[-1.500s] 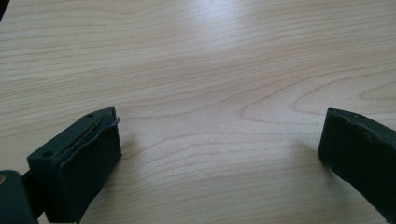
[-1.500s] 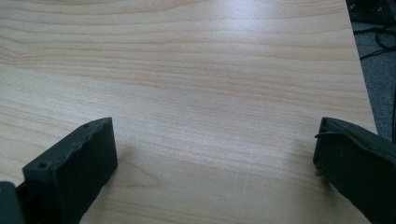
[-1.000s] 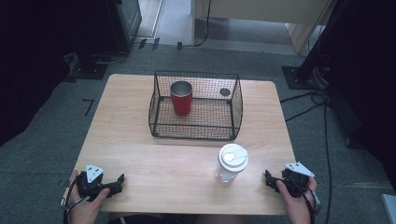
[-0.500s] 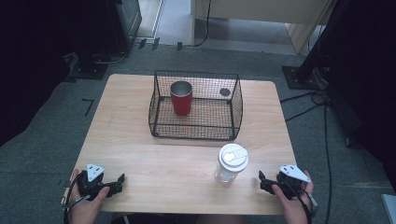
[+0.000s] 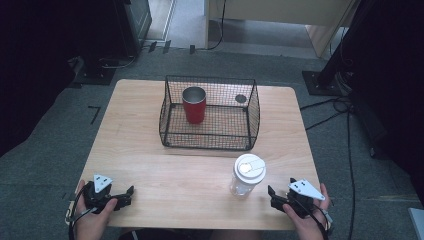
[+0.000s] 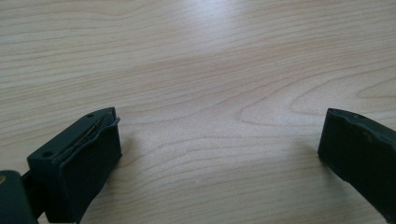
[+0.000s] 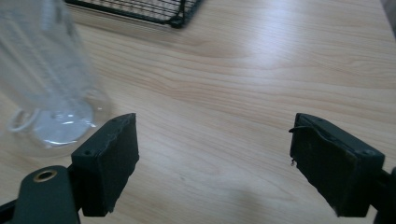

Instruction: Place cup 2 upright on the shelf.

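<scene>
Count on the counter (image 5: 150, 150): one black wire basket (image 5: 210, 135), open at the top. Inside it, one red tumbler (image 5: 194, 105), upright, and one small dark round item (image 5: 241, 99) too small to identify. Outside the basket, one clear plastic bottle (image 5: 246, 177) with a white lid, upright. Claws: two, one left claw (image 5: 125, 196) and one right claw (image 5: 274, 196), each with two black jaws set apart. Hands seen: two. Total loose items on the counter: four.
</scene>
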`<state>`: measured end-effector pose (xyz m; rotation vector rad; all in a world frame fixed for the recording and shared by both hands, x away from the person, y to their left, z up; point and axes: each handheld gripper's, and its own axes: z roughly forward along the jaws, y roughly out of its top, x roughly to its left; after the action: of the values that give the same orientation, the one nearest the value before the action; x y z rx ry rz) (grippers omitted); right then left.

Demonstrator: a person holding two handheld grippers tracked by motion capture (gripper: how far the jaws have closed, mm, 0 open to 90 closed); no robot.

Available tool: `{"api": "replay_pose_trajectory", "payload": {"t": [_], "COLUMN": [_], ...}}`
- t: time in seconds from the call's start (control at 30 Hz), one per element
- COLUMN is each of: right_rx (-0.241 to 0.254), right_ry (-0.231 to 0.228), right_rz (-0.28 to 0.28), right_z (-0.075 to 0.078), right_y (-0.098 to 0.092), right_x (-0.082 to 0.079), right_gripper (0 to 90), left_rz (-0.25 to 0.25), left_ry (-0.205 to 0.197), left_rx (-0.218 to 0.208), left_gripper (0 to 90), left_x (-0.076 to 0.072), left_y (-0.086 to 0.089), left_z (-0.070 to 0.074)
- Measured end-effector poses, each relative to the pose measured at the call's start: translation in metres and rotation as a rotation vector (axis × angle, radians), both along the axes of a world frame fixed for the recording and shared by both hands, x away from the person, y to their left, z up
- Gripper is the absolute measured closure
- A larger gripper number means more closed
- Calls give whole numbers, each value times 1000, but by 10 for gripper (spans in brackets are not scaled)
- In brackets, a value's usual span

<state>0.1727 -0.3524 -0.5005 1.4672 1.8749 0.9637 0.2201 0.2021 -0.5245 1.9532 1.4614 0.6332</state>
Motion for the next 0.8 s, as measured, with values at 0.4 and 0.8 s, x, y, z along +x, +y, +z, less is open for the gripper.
{"api": "replay_pose_trajectory", "payload": {"t": [0.4, 0.8], "right_rx": [-50, 6], "right_ry": [-36, -61], "right_rz": [91, 147], "right_z": [3, 9], "right_y": [20, 35], "right_x": [-6, -10], "right_gripper": [153, 153], "left_rz": [-7, -5], "left_ry": [12, 25], "left_rx": [2, 10], "left_gripper": [0, 0], "left_x": [3, 5], "left_y": [-1, -1], "left_z": [1, 2]}}
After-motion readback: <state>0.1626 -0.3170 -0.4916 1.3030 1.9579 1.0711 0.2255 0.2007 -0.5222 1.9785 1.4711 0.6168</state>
